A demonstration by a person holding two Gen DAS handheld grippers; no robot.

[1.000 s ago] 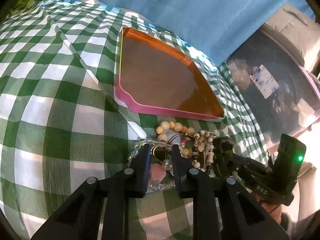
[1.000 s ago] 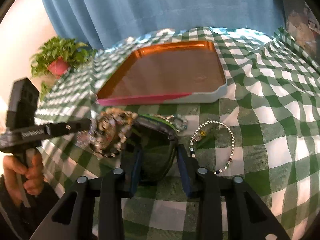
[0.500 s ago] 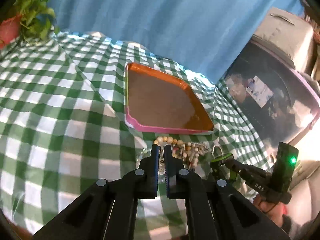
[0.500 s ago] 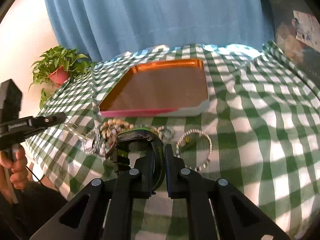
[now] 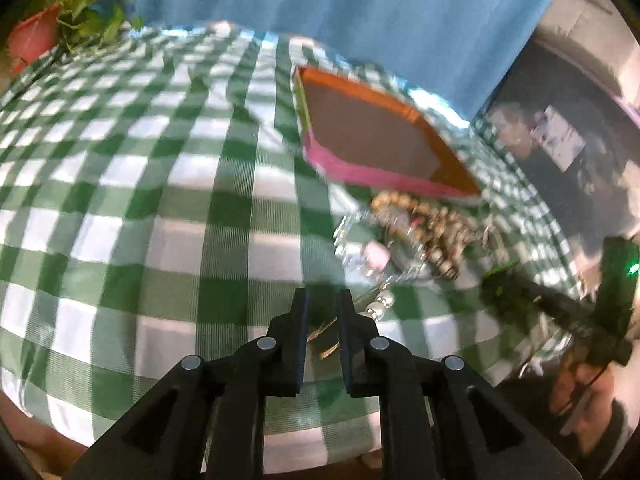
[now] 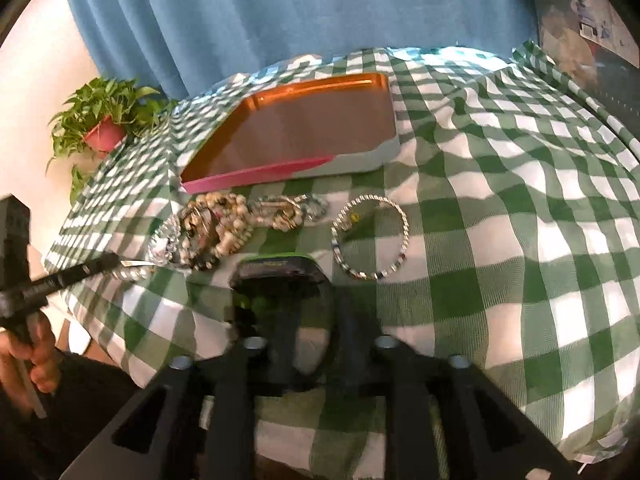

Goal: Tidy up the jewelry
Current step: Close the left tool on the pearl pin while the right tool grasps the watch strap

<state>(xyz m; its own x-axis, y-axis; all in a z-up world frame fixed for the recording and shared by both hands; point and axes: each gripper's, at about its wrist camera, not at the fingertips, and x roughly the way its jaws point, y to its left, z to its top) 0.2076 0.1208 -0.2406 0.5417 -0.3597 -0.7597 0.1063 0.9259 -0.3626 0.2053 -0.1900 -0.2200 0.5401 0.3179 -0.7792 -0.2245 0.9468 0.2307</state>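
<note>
A heap of beaded bracelets (image 5: 420, 220) (image 6: 216, 224) lies on the checked cloth in front of the orange tray with a pink rim (image 5: 384, 176) (image 6: 256, 174). My left gripper (image 5: 323, 308) (image 6: 114, 259) is back from the heap and its jaws are opening. A pearly strand (image 5: 378, 306) trails just right of its fingers, and a gold piece shows low in the gap. A dark green bangle (image 6: 280, 270) stands on edge at my right gripper (image 6: 318, 312), whose blurred jaws are opening around its rim. A silver link bracelet (image 6: 362, 275) lies apart on the right.
A potted plant (image 5: 36, 32) (image 6: 104, 132) stands at the table's far left corner before a blue curtain. The person's hands (image 6: 32, 356) (image 5: 576, 392) hold the gripper handles near the table's front edge. Cloth folds rise right of the tray.
My left gripper closed in the heap, then drew back toward the near left with a strand trailing, and its jaws have parted. My right gripper closed on the bangle's rim, then parted again.
</note>
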